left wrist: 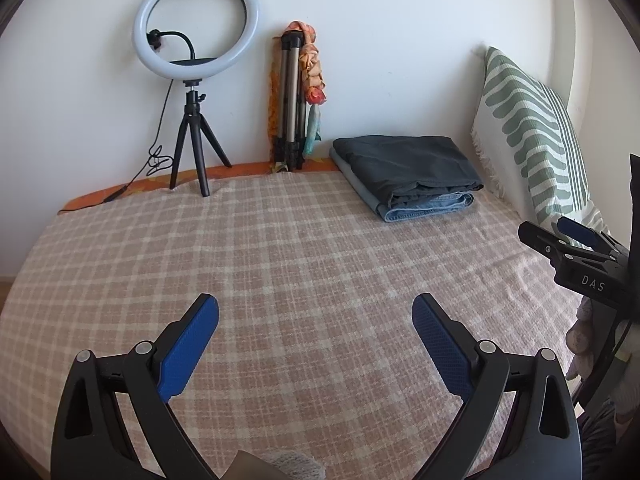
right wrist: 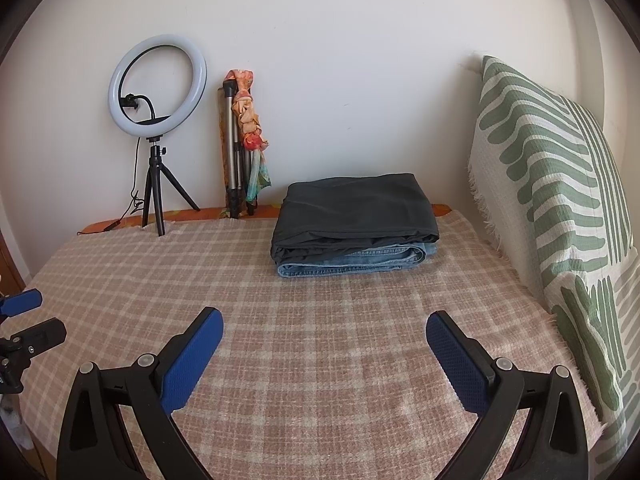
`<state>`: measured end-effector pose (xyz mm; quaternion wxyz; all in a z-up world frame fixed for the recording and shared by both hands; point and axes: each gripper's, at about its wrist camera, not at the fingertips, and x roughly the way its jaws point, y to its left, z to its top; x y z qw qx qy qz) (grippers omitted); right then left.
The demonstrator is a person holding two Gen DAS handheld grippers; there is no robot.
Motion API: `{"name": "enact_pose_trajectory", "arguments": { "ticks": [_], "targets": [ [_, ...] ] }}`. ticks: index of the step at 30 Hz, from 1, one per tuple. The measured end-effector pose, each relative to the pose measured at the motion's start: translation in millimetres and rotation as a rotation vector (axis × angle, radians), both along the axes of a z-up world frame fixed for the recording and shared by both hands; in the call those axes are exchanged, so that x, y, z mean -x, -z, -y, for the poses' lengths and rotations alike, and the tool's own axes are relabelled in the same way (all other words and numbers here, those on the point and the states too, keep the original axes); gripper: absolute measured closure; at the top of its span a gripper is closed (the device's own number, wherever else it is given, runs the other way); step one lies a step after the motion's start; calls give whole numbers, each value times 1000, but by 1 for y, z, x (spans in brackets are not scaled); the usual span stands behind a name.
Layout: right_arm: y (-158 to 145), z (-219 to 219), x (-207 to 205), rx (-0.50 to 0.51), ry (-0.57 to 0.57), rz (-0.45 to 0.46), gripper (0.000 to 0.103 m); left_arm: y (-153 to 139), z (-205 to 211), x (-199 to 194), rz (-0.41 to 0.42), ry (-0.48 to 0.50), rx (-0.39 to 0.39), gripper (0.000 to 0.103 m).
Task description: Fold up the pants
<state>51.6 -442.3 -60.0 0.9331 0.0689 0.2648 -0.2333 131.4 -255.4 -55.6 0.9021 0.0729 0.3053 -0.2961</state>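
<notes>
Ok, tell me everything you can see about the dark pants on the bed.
The dark pants look like thin charcoal fabric, folded into a flat rectangle with layered edges facing the cameras. They lie on top of folded blue jeans, at the far side of the checked blanket, near the wall and the striped pillow. Neither gripper touches them.

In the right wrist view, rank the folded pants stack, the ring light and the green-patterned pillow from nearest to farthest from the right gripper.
From the right gripper:
1. Green-patterned pillow, on the right, reaching alongside the gripper.
2. Folded pants stack, straight ahead, mid-bed.
3. Ring light, far left, against the wall.
</notes>
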Motion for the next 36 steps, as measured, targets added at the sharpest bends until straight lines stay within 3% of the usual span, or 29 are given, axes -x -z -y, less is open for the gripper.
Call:
{"name": "enact_pose_trajectory", "arguments": {
  "ticks": [36],
  "targets": [
    [2,-5,-1,-7,1,-1,0,-4,0,3,4,7,3,5]
  ]
}}
